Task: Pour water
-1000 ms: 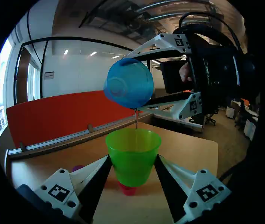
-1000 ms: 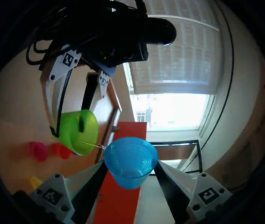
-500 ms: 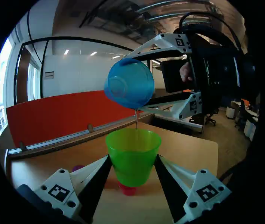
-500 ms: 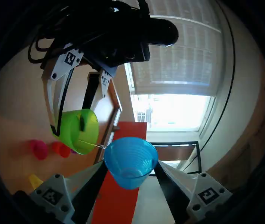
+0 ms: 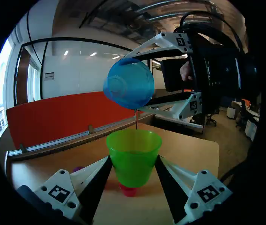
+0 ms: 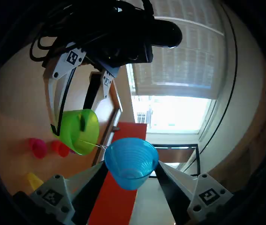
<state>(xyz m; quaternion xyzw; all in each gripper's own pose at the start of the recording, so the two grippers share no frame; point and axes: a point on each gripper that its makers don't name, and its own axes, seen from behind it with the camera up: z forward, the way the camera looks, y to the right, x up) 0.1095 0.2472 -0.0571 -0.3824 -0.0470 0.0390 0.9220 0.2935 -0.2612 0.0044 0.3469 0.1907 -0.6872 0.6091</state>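
Observation:
In the left gripper view my left gripper [image 5: 133, 168] is shut on an upright green cup [image 5: 134, 155], held above the table. Above it hangs a blue cup [image 5: 129, 83], tipped over, gripped by the right gripper [image 5: 161, 71]. A thin stream of water [image 5: 136, 120] falls from the blue cup's lip into the green cup. In the right gripper view my right gripper [image 6: 131, 170] is shut on the blue cup [image 6: 131, 162], with a little water in its bottom. The green cup [image 6: 77, 131] sits just beyond its rim, held by the left gripper [image 6: 74, 108].
A wooden table [image 5: 193, 150] lies under both cups, with a small red cup [image 5: 128, 190] and a purple one [image 5: 78, 169] on it. In the right gripper view a pink cup [image 6: 38, 147], a red cup [image 6: 61, 148] and a yellow one [image 6: 33, 180] sit on the table. An orange partition [image 5: 57, 112] stands behind.
Almost nothing has moved. The blue cup has tipped slightly further and the stream keeps running into the green cup.

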